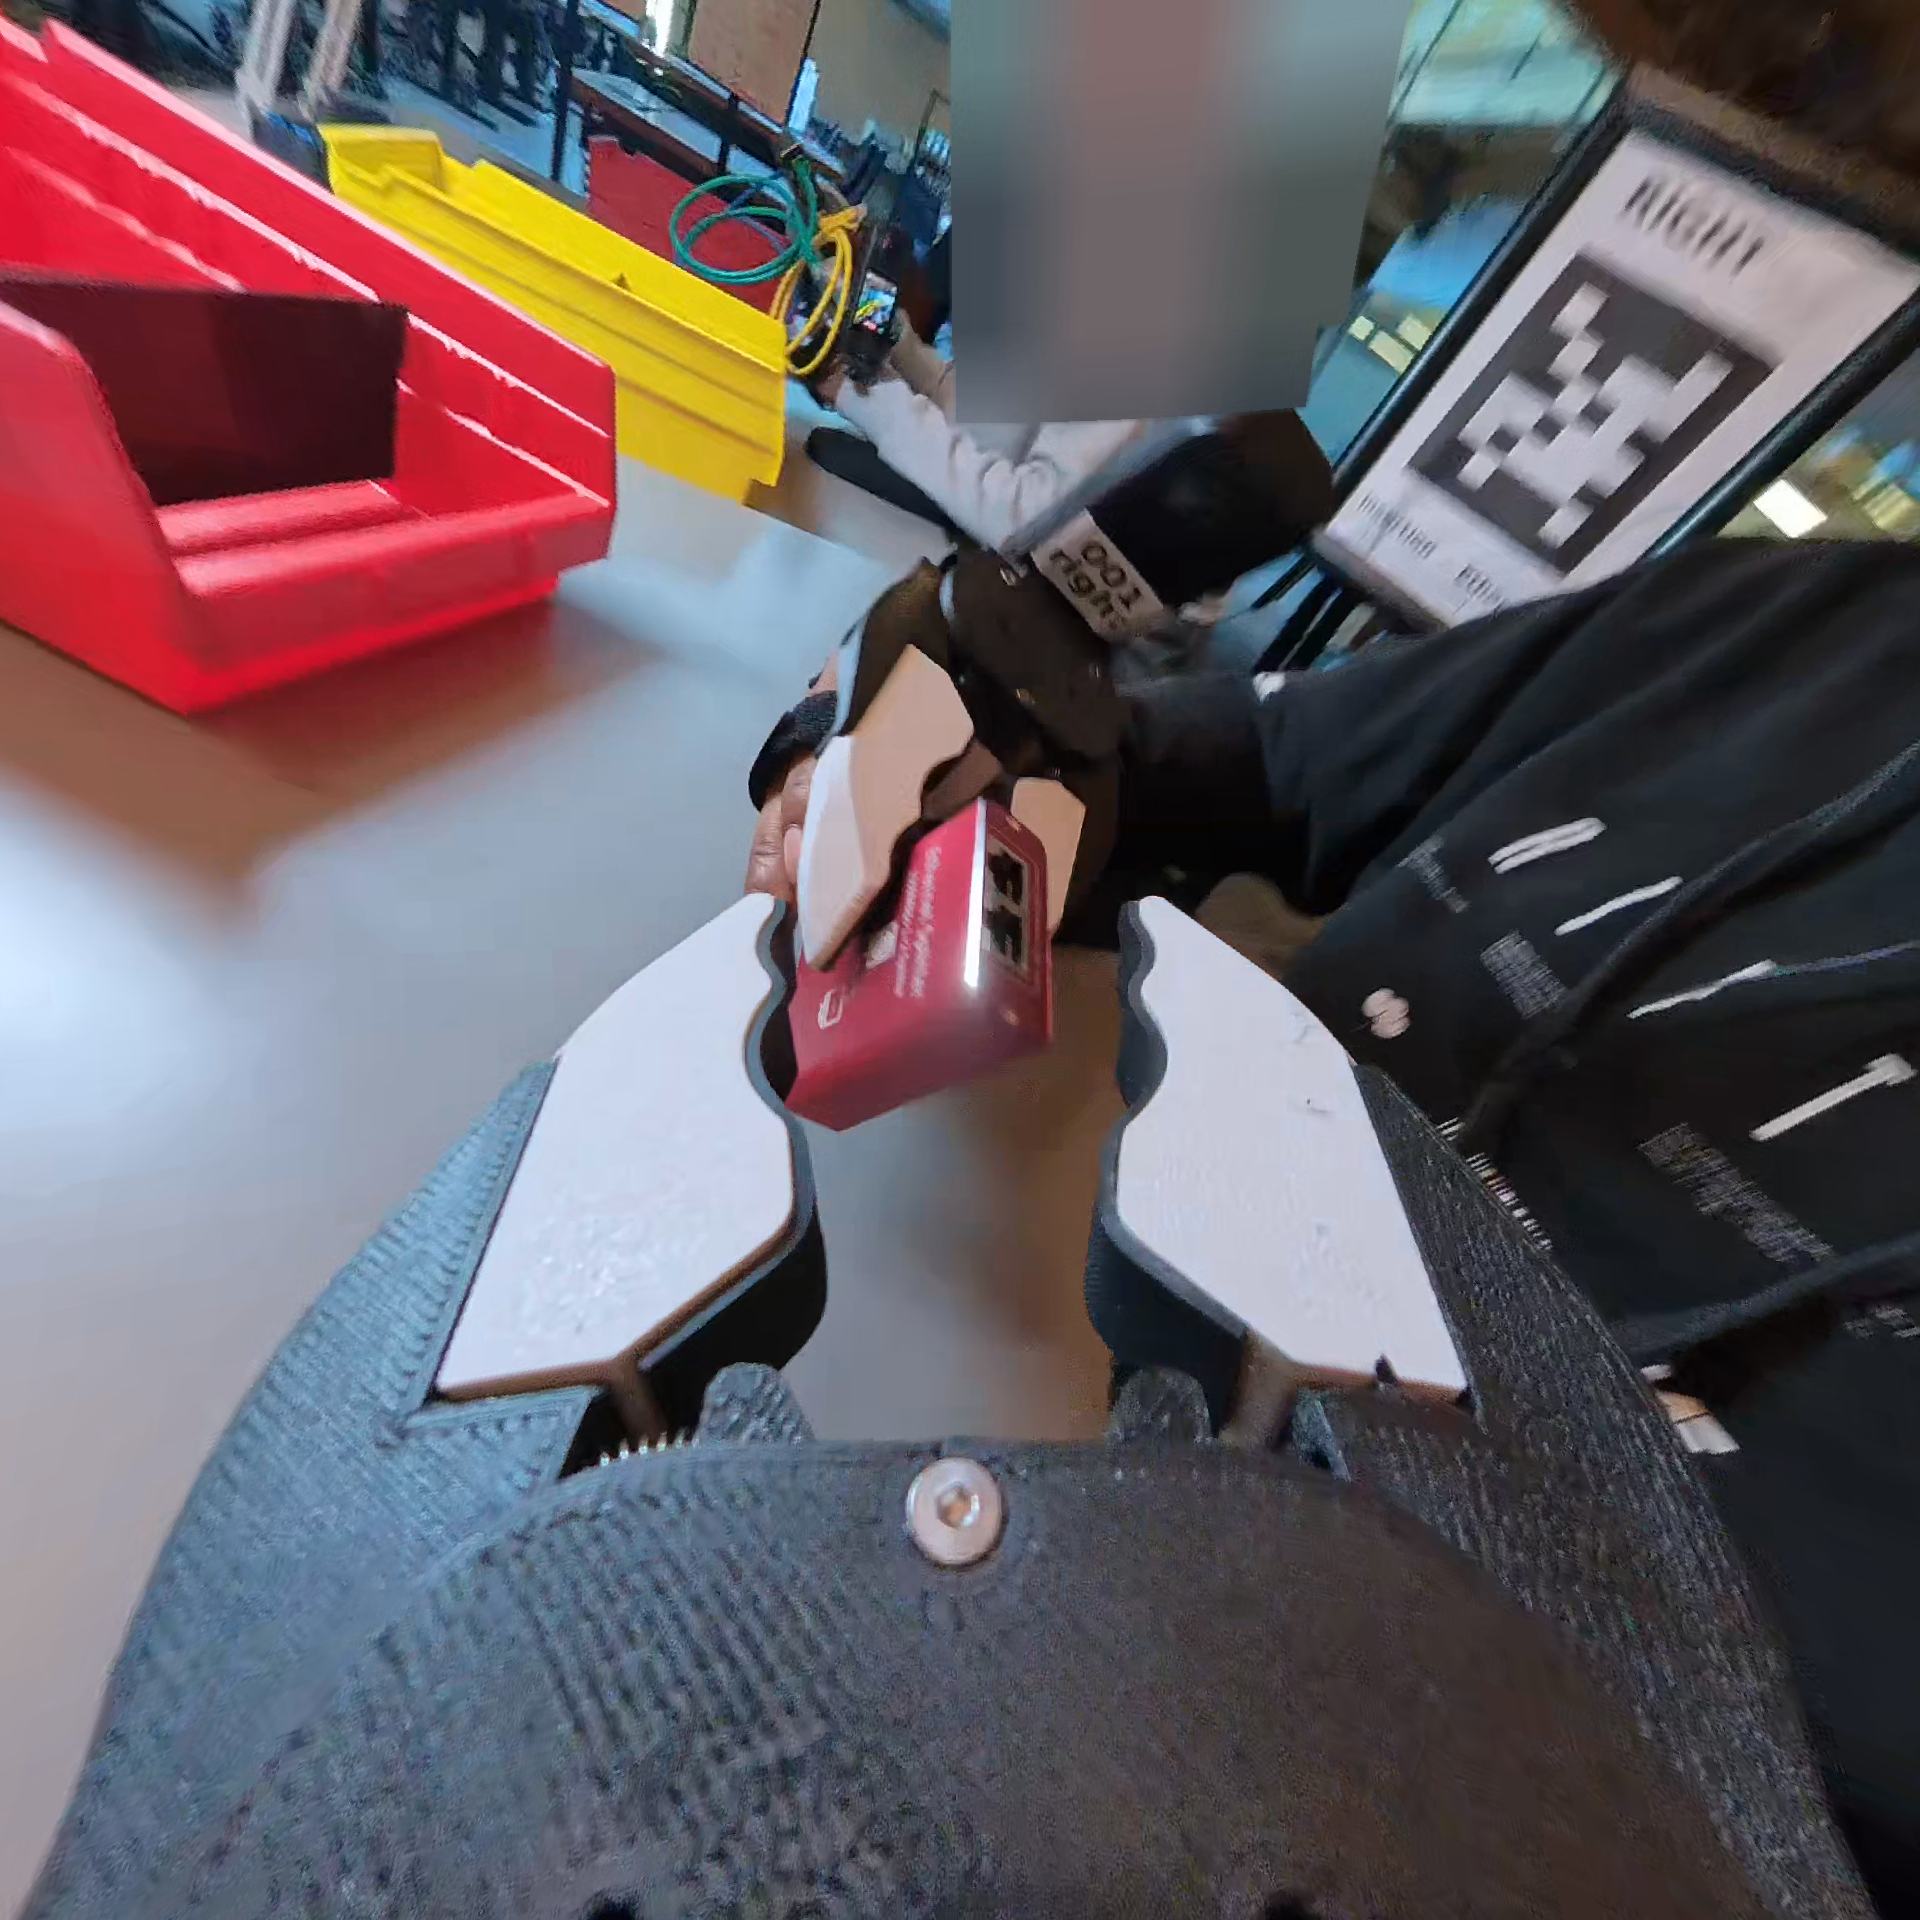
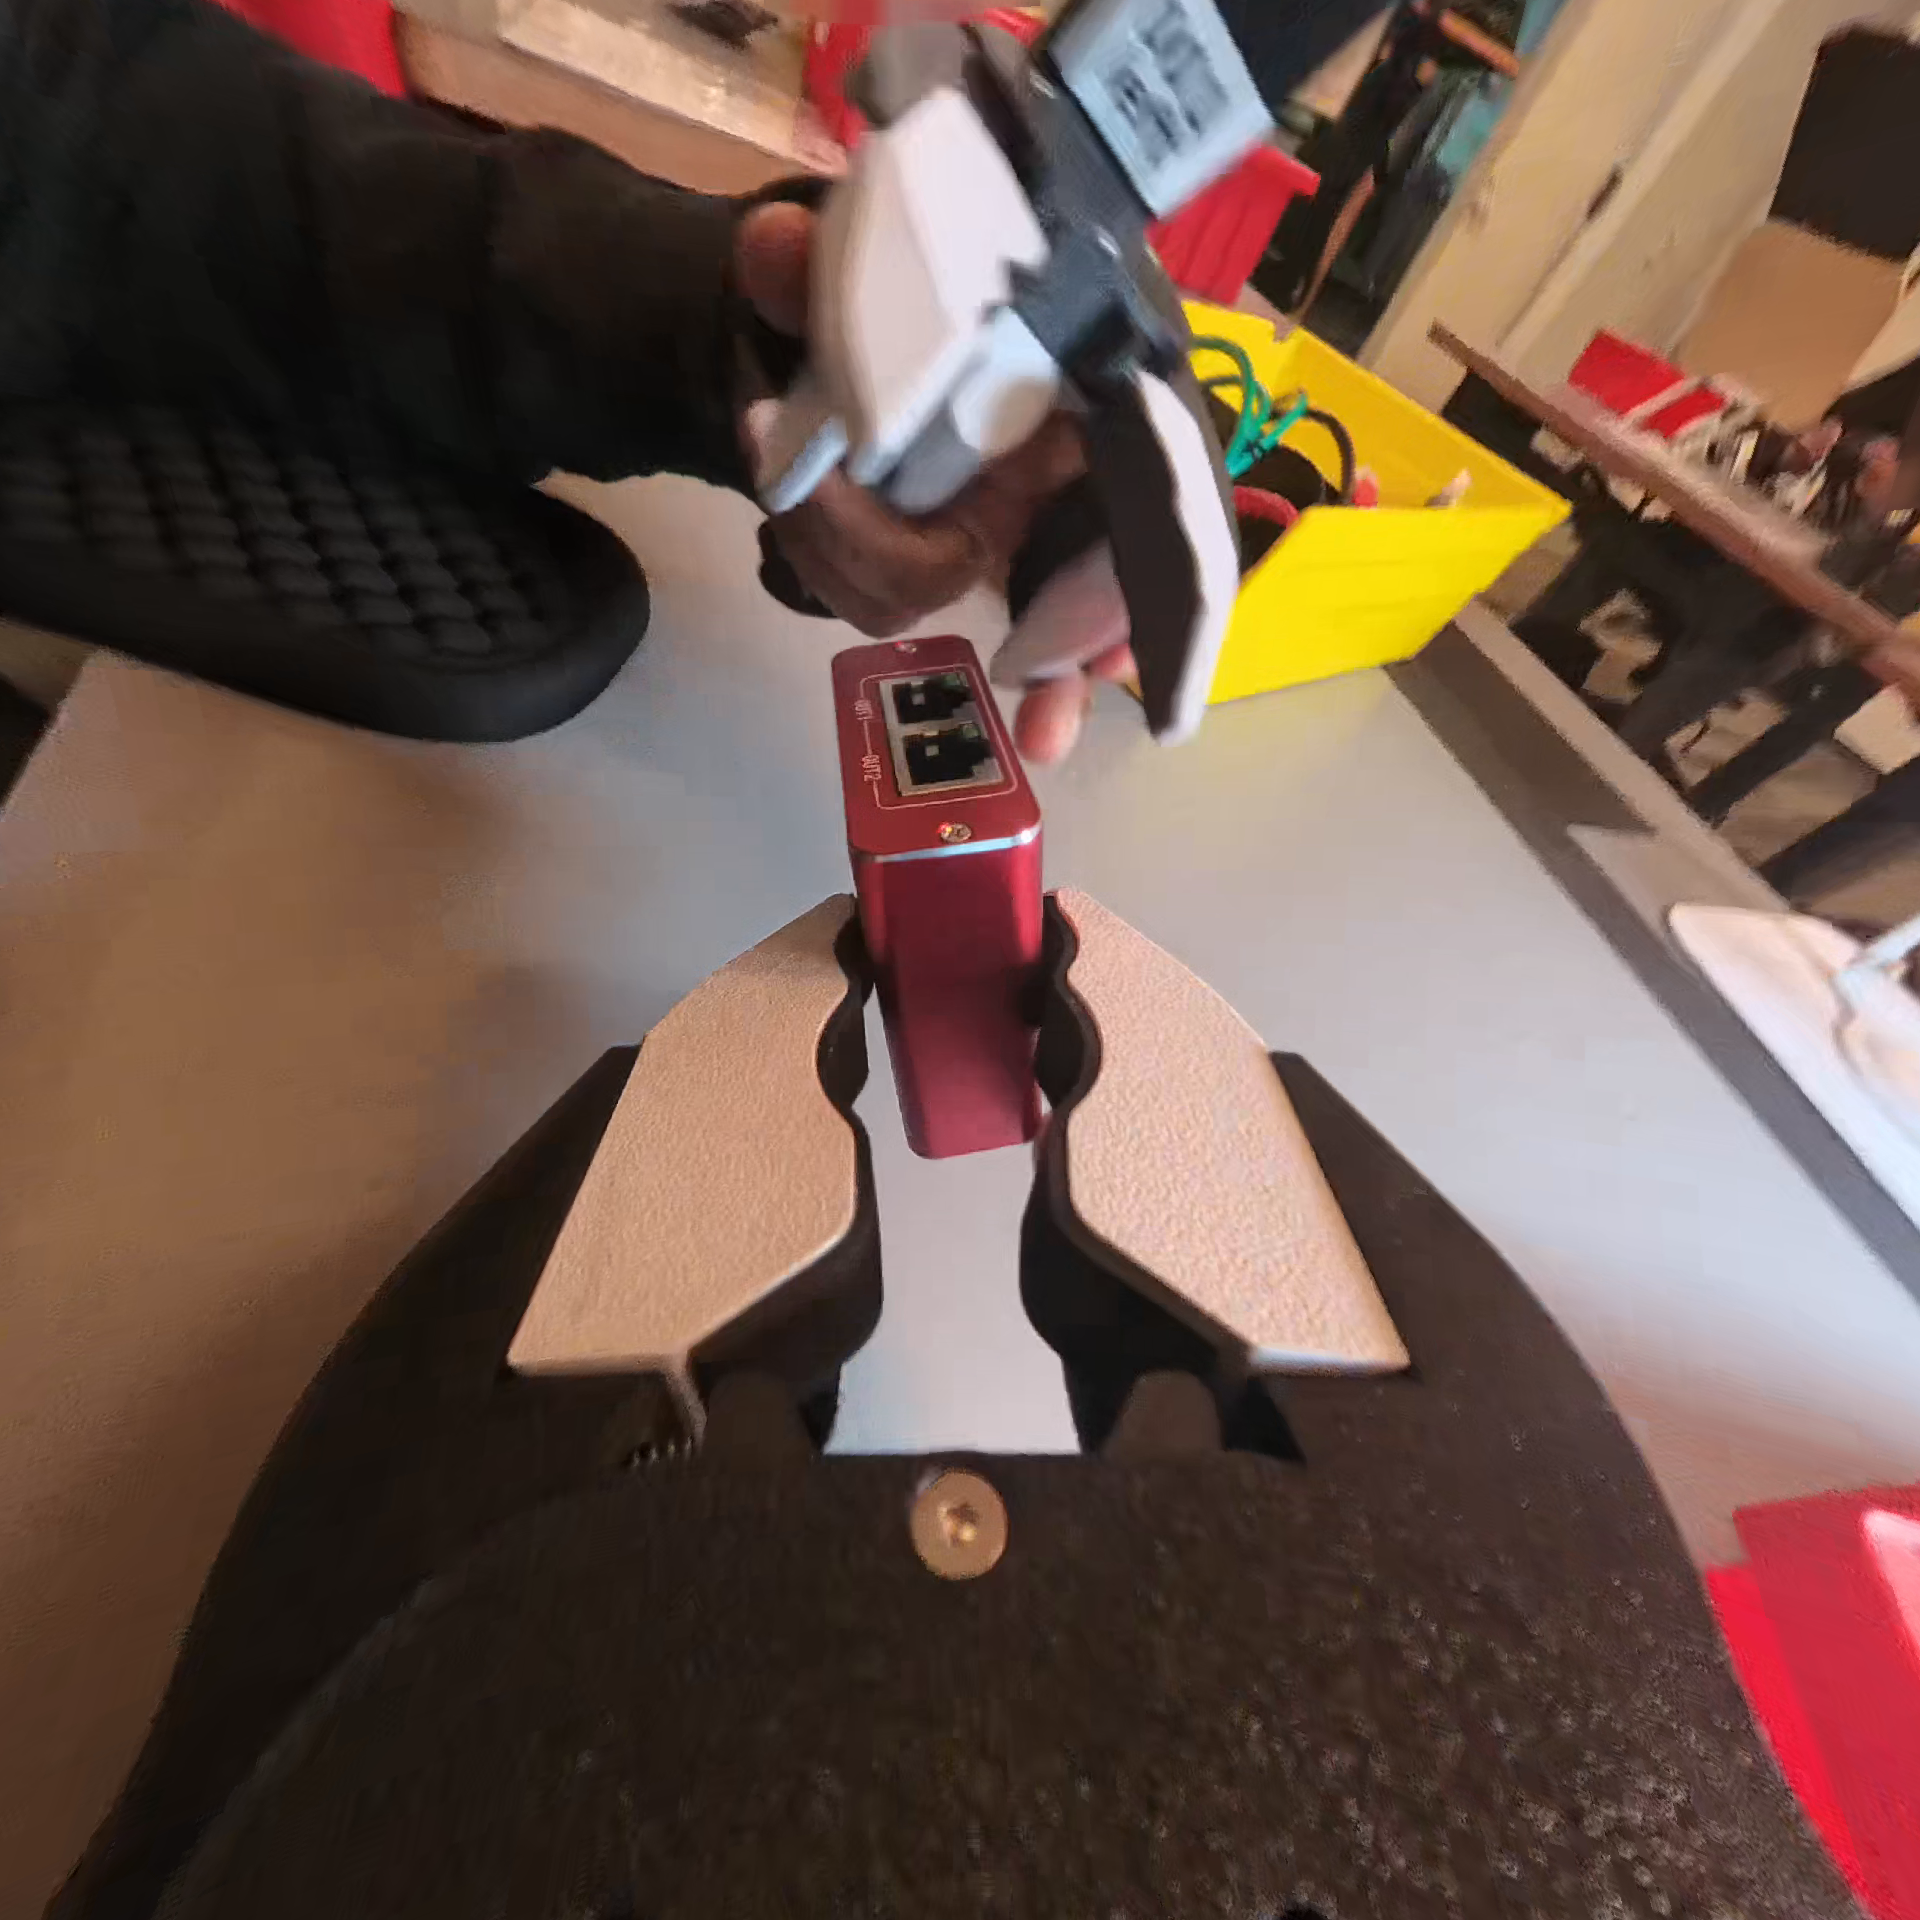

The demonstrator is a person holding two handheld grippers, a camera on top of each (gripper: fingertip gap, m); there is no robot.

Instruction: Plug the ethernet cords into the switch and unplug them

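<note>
The switch (image 2: 940, 831) is a small red metal box with two empty ports on its end face. My right gripper (image 2: 951, 914) is shut on its sides and holds it above the grey table (image 2: 1299, 935). In the left wrist view the switch (image 1: 914, 997) hangs in the right gripper (image 1: 914, 904), just ahead of my left gripper (image 1: 951, 925), which is open and empty. The left gripper (image 2: 1122, 644) also shows blurred beyond the switch. The ethernet cords (image 1: 790, 249), green and yellow coils, lie in a yellow bin (image 1: 623, 301), also seen in the right wrist view (image 2: 1257, 416).
Red bins (image 1: 312, 468) stand on the table beside the yellow bin (image 2: 1351, 561). A black mesh chair part (image 2: 312, 582) lies at the table's far left. A black-and-white marker board (image 1: 1600, 395) stands behind. The table edge (image 2: 1621, 831) runs along the right. Tip to tip, the grippers are about 5 centimetres apart.
</note>
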